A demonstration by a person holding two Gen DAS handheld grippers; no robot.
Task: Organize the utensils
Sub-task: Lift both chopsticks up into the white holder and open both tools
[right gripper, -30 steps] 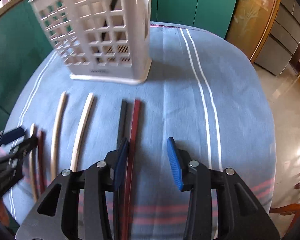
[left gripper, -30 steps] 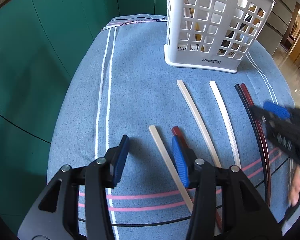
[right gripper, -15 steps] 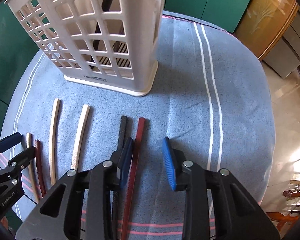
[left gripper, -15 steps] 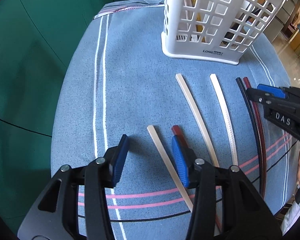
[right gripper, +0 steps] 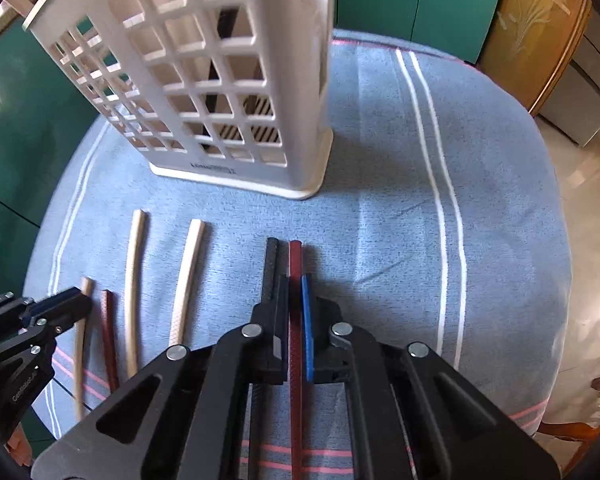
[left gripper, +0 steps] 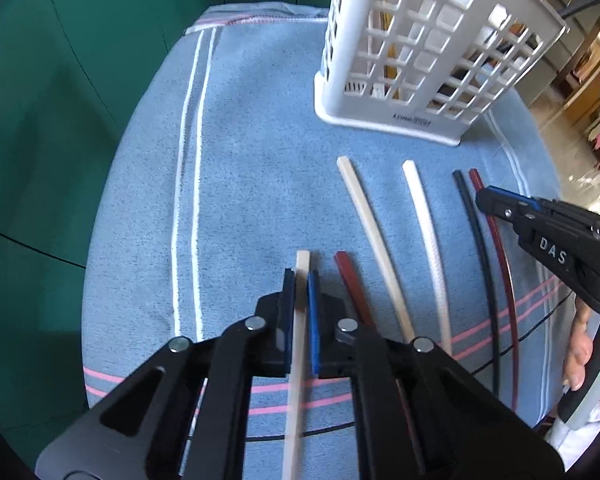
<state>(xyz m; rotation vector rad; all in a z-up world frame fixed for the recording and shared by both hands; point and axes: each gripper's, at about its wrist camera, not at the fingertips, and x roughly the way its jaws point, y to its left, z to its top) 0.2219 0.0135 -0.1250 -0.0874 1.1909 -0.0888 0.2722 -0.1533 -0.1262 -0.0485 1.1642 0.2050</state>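
Note:
Several chopsticks lie side by side on a blue striped cloth (left gripper: 252, 184) in front of a white lattice utensil basket (left gripper: 428, 48), also in the right wrist view (right gripper: 204, 80). My left gripper (left gripper: 301, 280) is shut on the leftmost beige chopstick (left gripper: 302, 264). A dark red chopstick (left gripper: 350, 280) lies just right of it, then two cream ones (left gripper: 370, 224) (left gripper: 424, 216). My right gripper (right gripper: 295, 284) is shut on a dark red chopstick (right gripper: 295, 260), with a black chopstick (right gripper: 270, 264) right beside its left finger.
The cloth-covered table is rounded, with edges close on all sides. Green cabinets (left gripper: 60, 80) stand to the left and behind. A wooden door (right gripper: 540, 32) and tiled floor lie to the right. The basket holds some utensils.
Both grippers moved forward and closed: the left on the beige chopstick, the right on the dark red one. Both were open before.

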